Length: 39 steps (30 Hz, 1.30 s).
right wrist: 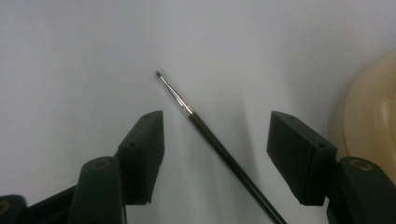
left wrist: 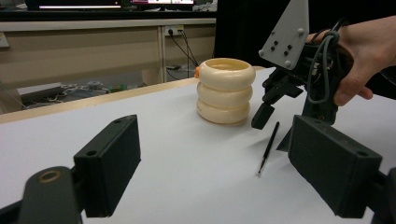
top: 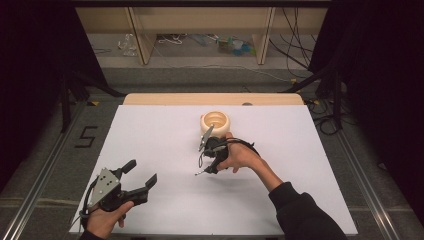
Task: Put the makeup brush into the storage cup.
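Observation:
A thin black paintbrush [right wrist: 210, 135] lies on the white table sheet [top: 165, 135], bristle tip pointing away from the hand. My right gripper [right wrist: 215, 121] points down over it, jaws open on either side of the handle, with neither pad touching it. The brush [left wrist: 268, 148] and the right gripper [left wrist: 273, 130] also appear in the left gripper view, beside a cream holder [left wrist: 225, 91] made of three stacked rings. The holder [top: 216, 122] stands just beyond the right gripper [top: 207, 167]. My left gripper [top: 141, 172] rests open near the front left corner, with nothing between its jaws.
The sheet covers a wooden table whose back edge [top: 210, 98] shows beyond the holder. Cables [top: 300, 60] and wooden shelf legs [top: 142, 45] stand on the floor behind. Metal rails run along both sides of the table.

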{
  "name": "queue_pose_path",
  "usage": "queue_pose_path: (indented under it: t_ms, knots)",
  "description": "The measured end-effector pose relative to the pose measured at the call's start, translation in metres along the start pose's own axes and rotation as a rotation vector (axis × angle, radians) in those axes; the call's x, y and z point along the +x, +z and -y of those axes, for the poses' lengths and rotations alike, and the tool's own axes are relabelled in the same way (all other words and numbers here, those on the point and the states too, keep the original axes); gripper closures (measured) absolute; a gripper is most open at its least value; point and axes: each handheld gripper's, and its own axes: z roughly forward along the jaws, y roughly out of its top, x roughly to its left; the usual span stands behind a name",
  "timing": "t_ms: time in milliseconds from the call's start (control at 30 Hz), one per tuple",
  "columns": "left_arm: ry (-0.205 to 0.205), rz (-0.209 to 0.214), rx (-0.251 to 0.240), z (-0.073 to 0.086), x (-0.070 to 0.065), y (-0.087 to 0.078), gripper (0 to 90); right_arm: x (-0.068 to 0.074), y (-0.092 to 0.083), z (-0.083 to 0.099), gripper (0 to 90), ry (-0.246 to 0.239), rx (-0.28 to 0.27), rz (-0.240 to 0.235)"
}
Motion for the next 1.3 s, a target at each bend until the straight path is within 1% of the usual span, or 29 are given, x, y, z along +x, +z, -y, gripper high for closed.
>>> queue_pose_path:
  t_ms: [233, 267, 300, 333, 567, 800, 833, 867, 1033, 1100, 1133, 1167, 1267, 1300]
  knots:
    - [-0.003, 0.000, 0.000, 0.000, 0.000, 0.000, 16.7, -0.002, 0.004, 0.000, 42.7, -0.005, 0.023, -0.004]
    - [-0.003, 0.000, 0.000, 0.000, 0.000, 0.000, 16.8, -0.002, 0.004, 0.001, 43.6, -0.004, 0.026, -0.007]
    - [-0.003, 0.001, 0.000, 0.000, 0.000, 0.000, 16.8, -0.002, 0.005, 0.001, 44.0, -0.004, 0.033, -0.023]
    - [-0.003, 0.001, 0.000, 0.000, 0.000, 0.000, 16.8, -0.002, 0.006, 0.001, 44.3, -0.006, 0.033, -0.014]
    - [-0.003, 0.000, 0.000, 0.000, 0.000, 0.000, 16.8, -0.003, 0.007, 0.000, 46.0, -0.018, 0.040, -0.003]
    - [-0.005, 0.001, -0.004, 0.000, -0.001, 0.000, 16.9, -0.004, 0.010, 0.000, 45.8, -0.011, 0.050, -0.007]
    - [-0.006, 0.002, -0.005, 0.000, -0.001, 0.000, 16.9, -0.004, 0.011, 0.000, 45.9, -0.002, 0.050, 0.003]
    - [-0.005, 0.002, -0.004, 0.000, -0.001, 0.000, 16.9, -0.005, 0.010, 0.000, 45.9, -0.007, 0.058, -0.006]
    - [-0.004, 0.002, -0.004, 0.000, -0.001, 0.000, 16.9, -0.006, 0.012, 0.001, 46.2, -0.004, 0.055, -0.010]
    - [-0.006, 0.002, -0.005, 0.000, -0.001, 0.000, 16.9, -0.006, 0.012, 0.001, 47.0, 0.009, 0.065, -0.012]
    - [-0.002, 0.003, -0.007, 0.000, 0.000, 0.000, 17.0, -0.006, 0.013, 0.001, 47.8, 0.007, 0.065, -0.009]
    - [-0.006, 0.004, -0.009, 0.000, -0.001, 0.000, 16.9, -0.006, 0.013, 0.001, 49.1, 0.007, 0.067, -0.010]
    - [0.003, 0.006, -0.011, -0.001, 0.000, 0.000, 16.9, -0.006, 0.014, 0.000, 49.2, 0.006, 0.071, -0.015]
    - [0.004, 0.006, -0.011, -0.001, 0.000, 0.000, 16.9, -0.006, 0.015, 0.000, 49.5, 0.003, 0.083, -0.024]
